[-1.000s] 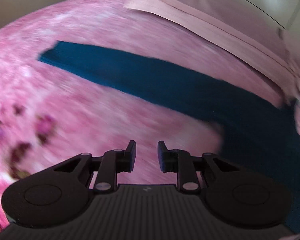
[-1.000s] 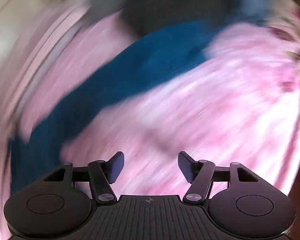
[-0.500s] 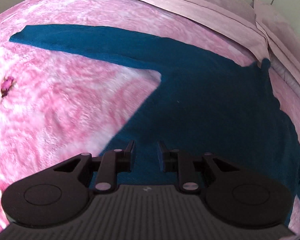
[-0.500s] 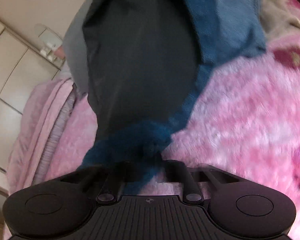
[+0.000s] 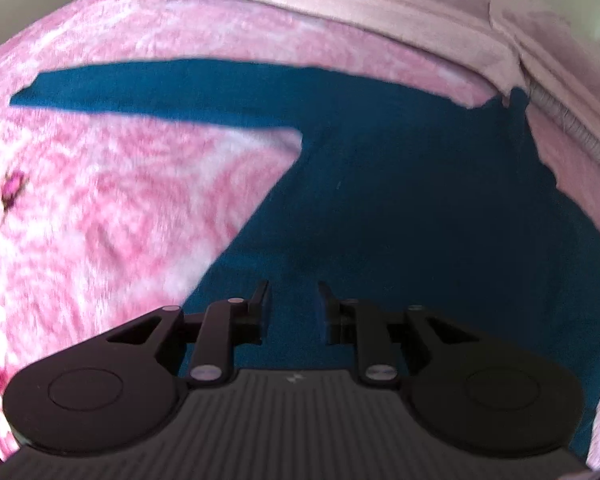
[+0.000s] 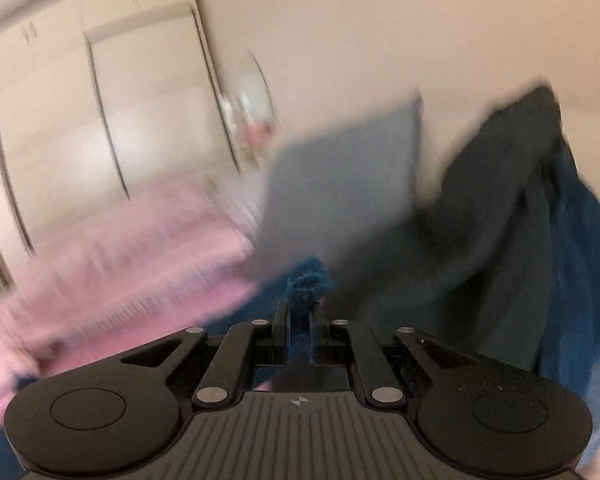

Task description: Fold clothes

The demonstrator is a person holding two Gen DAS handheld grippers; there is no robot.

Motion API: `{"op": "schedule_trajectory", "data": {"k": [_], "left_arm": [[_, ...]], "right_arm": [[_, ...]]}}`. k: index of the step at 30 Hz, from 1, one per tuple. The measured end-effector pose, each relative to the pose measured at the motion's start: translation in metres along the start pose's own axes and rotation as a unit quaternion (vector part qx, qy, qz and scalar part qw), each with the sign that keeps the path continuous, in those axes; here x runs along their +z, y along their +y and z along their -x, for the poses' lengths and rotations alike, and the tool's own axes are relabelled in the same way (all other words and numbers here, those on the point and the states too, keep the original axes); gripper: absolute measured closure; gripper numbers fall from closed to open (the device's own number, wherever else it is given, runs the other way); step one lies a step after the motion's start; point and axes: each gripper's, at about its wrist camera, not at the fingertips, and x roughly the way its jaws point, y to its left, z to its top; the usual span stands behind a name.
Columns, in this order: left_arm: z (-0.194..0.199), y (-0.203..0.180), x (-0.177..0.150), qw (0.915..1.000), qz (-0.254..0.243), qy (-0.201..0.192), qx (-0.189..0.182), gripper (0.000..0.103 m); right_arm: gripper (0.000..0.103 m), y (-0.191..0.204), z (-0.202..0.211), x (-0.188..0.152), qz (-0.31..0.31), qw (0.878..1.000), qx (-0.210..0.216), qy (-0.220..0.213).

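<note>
Right gripper [image 6: 300,320]: jaws pressed together on a bunched tuft of the teal sweater [image 6: 306,280], fuzzy fabric poking up out of the narrow gap. Same pinch as half a second back, but tilted way up since then. Used to look down at the pink blanket with dark cloth hanging over it; now faces the beige wall and the cream wardrobe doors [image 6: 100,120], all pretty smeared with motion blur. Grey cloth [image 6: 340,184] just behind the tuft, dark garment [image 6: 492,216] and blue denim-looking fabric [image 6: 572,264] off to the right, pale pink bedding [image 6: 120,248] low on the left.

Left gripper [image 5: 292,308]: jaws spread a little, nothing between them, hovering over the lower body of the sweater [image 5: 400,208]. Gap looks the same as half a second ago, barely any shift in view. A second ago only the sleeve and a sliver of the body in frame.

Sweater lying flat on the fluffy pink blanket [image 5: 120,208] on the bed, one sleeve [image 5: 160,88] stretched straight out to the left. Light pink pillows [image 5: 360,4] along the far edge, one touching the sweater's top right corner.
</note>
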Motion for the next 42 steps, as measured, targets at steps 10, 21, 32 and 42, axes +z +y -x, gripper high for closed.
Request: {"op": "schedule_trajectory", "data": {"k": [10,21,32,42], "left_arm": [[0.005,0.018,-0.007,0.9964,-0.079,0.002,0.032,0.083],[0.012,0.007,-0.011,0.9828,-0.181,-0.015,-0.031,0.083],[0.008,0.037,-0.042,0.9597,-0.262,0.009,-0.102,0.083],[0.058,0.101,-0.081,0.9401,-0.300,0.103,-0.124,0.083]], "right_arm": [[0.077,-0.022,-0.027,-0.031,-0.001,0.990,-0.113,0.088],[0.056,0.139,0.053,-0.111,0.125,0.966,0.092,0.204],[0.056,0.220,0.116,-0.237,0.205,0.931,0.117,0.278],[0.055,0.225,0.230,-0.298,0.171,0.902,-0.016,0.395]]}}
